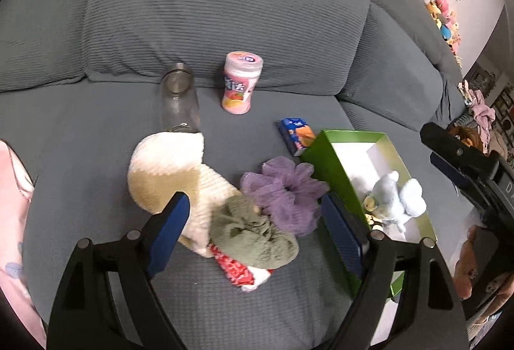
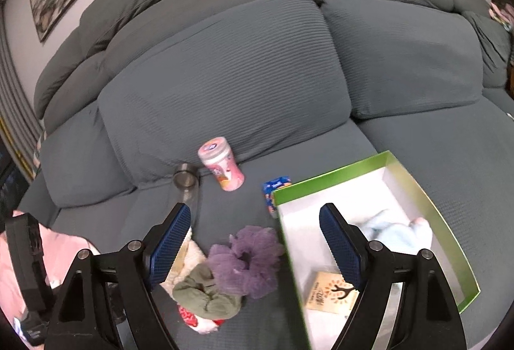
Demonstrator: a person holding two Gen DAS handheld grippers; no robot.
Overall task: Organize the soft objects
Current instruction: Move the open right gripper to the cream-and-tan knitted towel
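Left tool (image 1: 253, 223): jaws wide, nothing gripped. Lower centre of the left wrist view, it hovers over a pile on the grey sofa seat (image 1: 96, 138): cream-and-tan knit piece (image 1: 167, 173), olive scrunchie (image 1: 253, 237), purple scrunchie (image 1: 286, 189), red-and-white fabric (image 1: 244, 274) under the olive one.

Right tool (image 2: 250, 245): also wide, empty. In its own view the left finger sits over the knit piece, the right finger over the green box (image 2: 449, 221).

Green box (white inside) sits at the right of both frames, just beside the purple scrunchie. Inside: light-blue plush toy (image 1: 398, 195) and a small tan card (image 2: 327, 292).

Hard items, centre of frame, near the back cushion: clear glass bottle (image 1: 180, 99) lying down, touching the knit piece; pink canister (image 1: 241, 83) upright; small blue-orange carton (image 1: 297, 134) touching the box's far corner.

Pile of plush toys (image 1: 440, 12) upper right on the sofa back.
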